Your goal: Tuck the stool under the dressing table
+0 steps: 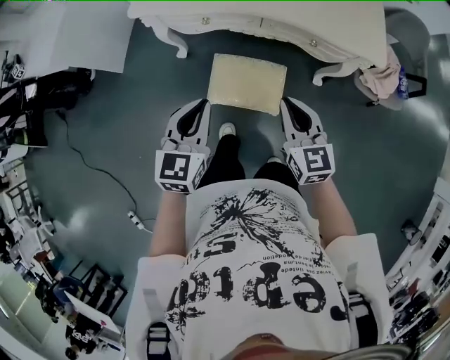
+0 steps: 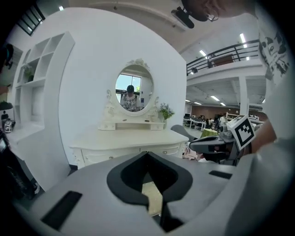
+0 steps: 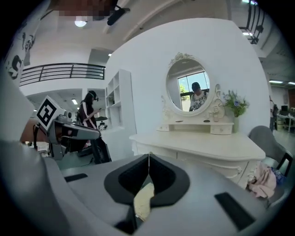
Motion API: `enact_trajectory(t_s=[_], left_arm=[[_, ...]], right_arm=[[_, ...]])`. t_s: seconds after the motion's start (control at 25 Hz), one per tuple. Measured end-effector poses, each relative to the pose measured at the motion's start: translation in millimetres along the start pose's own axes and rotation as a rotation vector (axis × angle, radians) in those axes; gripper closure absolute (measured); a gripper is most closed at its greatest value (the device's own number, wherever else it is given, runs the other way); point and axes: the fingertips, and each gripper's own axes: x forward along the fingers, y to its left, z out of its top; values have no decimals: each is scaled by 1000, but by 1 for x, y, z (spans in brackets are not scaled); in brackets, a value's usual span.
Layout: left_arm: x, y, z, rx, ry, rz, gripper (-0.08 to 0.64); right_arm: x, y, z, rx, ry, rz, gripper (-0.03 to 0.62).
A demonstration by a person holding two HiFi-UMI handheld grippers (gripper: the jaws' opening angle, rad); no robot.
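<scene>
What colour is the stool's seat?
Pale creamy yellow. The stool seat shows best in the head view.

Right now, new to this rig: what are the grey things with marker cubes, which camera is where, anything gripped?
No robot: a person holds a grey two-jaw gripper in each hand, the left gripper and the right gripper. The head view looks down from the person's head; the other two cameras ride on the grippers, looking along their jaws. On the dark floor a stool with a cream cushioned seat stands before the white dressing table. Both grippers' jaws are together, gripping nothing; their tips flank the seat's near corners, contact unclear.
</scene>
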Motion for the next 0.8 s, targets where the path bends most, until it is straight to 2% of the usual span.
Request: enact_trajectory(t_s=[0.16, 0.36, 0.64, 0.8], left_arm=[[34, 32, -14, 35, 58, -106, 540], [69, 47, -57, 2, 107, -169, 540], [123, 45, -177, -69, 255, -201, 540], [157, 46, -249, -79, 329, -200, 540]], right_arm=[[34, -1, -13, 47, 27, -104, 574], [67, -5, -60, 98, 92, -166, 574], [102, -24, -183, 159, 287, -193, 574], [125, -41, -255, 186, 351, -206, 574]])
